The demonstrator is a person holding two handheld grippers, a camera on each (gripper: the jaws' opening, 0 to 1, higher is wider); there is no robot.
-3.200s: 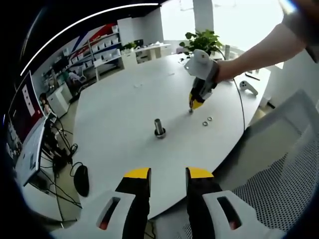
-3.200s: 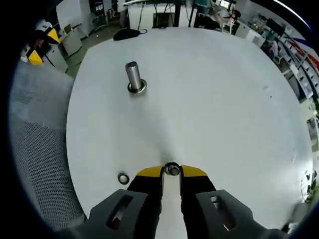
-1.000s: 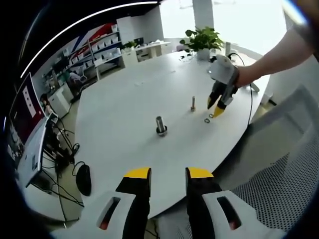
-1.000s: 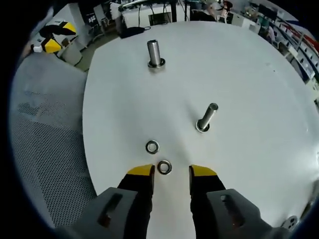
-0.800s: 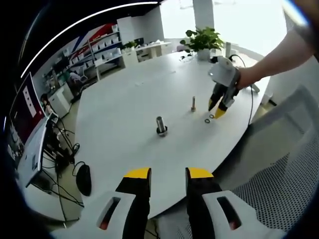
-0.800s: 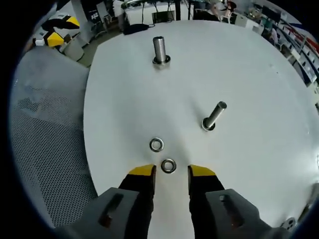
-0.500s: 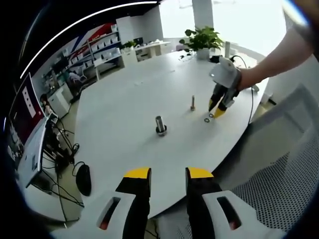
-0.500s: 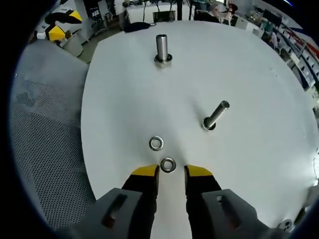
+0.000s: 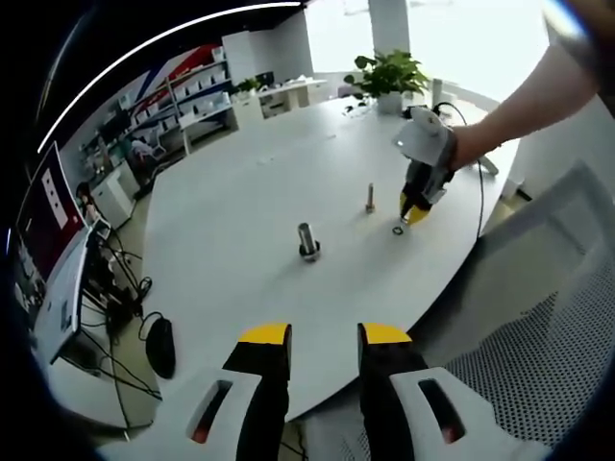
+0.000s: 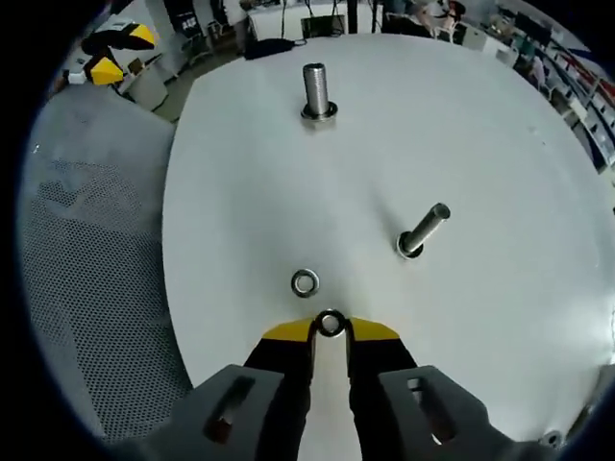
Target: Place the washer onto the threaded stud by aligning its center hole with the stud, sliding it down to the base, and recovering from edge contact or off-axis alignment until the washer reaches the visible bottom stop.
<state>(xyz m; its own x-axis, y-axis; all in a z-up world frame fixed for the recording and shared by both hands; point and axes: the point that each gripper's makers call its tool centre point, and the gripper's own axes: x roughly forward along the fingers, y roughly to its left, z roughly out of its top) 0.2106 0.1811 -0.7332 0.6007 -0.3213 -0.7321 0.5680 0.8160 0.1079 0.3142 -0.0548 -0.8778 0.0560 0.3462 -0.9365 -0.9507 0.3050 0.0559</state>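
pinching a washer (image 10: 330, 323) on the table (image 10: 480, 144), the right gripper (image 10: 330, 331).

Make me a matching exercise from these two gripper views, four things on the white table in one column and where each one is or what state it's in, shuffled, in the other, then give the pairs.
Things:
1. washer
2. second washer
3. thin stud
4. thick stud

Places or states:
A. standing far across the white table, with a ring at its base
B. lying loose on the table, just beyond the jaw tips
C. between the right gripper jaw tips
D. standing right of the two washers in the right gripper view, looking tilted there

Pairs: 1-C, 2-B, 3-D, 4-A
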